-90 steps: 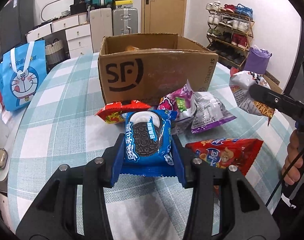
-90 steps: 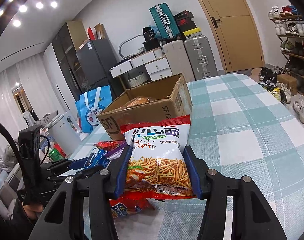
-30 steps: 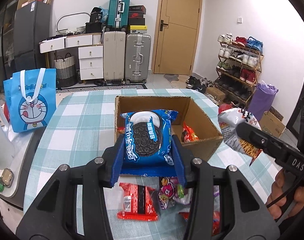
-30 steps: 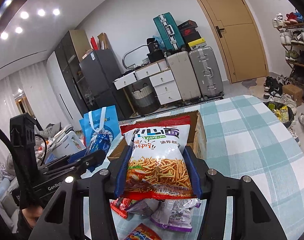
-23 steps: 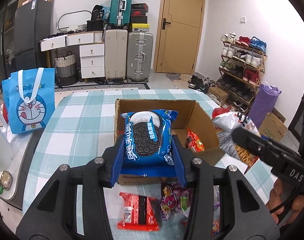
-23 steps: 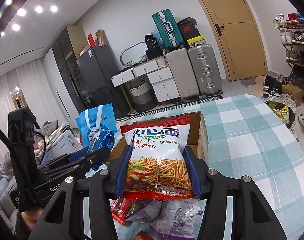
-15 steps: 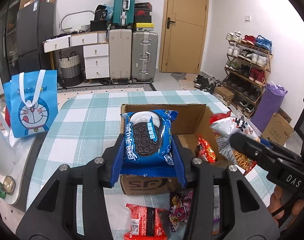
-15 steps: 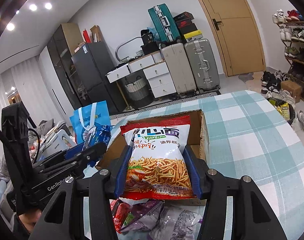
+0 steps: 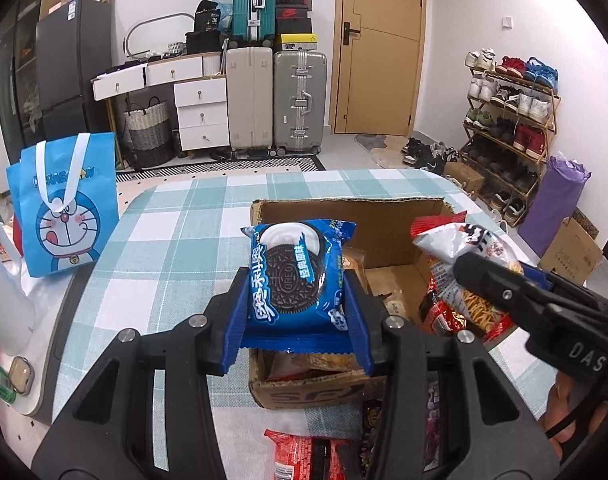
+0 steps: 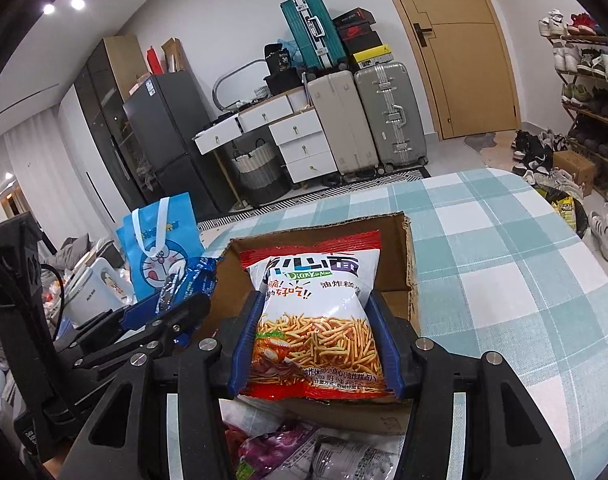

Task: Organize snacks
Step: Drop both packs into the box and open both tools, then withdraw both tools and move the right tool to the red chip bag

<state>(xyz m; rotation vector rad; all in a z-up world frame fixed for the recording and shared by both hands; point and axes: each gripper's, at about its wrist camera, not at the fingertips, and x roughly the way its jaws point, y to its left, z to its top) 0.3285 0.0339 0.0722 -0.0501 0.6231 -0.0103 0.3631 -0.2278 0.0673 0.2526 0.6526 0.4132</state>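
My left gripper (image 9: 299, 316) is shut on a blue Oreo packet (image 9: 293, 276) and holds it over the near left part of the open cardboard box (image 9: 344, 216). The right gripper (image 10: 318, 344) is shut on a white and red bag of fried noodle sticks (image 10: 316, 316), which hangs over the same cardboard box (image 10: 408, 248). In the left wrist view the noodle bag (image 9: 464, 264) and the right gripper (image 9: 516, 292) reach in from the right. Snack packets lie inside the box; most are hidden by what I hold.
Loose packets lie on the checked tablecloth (image 9: 175, 256) in front of the box: a red one (image 9: 299, 456) and purple ones (image 10: 279, 452). A blue cartoon bag (image 9: 63, 204) stands at the table's left edge. Suitcases, drawers, a shoe rack and a door lie beyond.
Both grippers have moved forward and a little down with their packets, from in front of the box to over its opening. The box now looks closer and its inside shows more.
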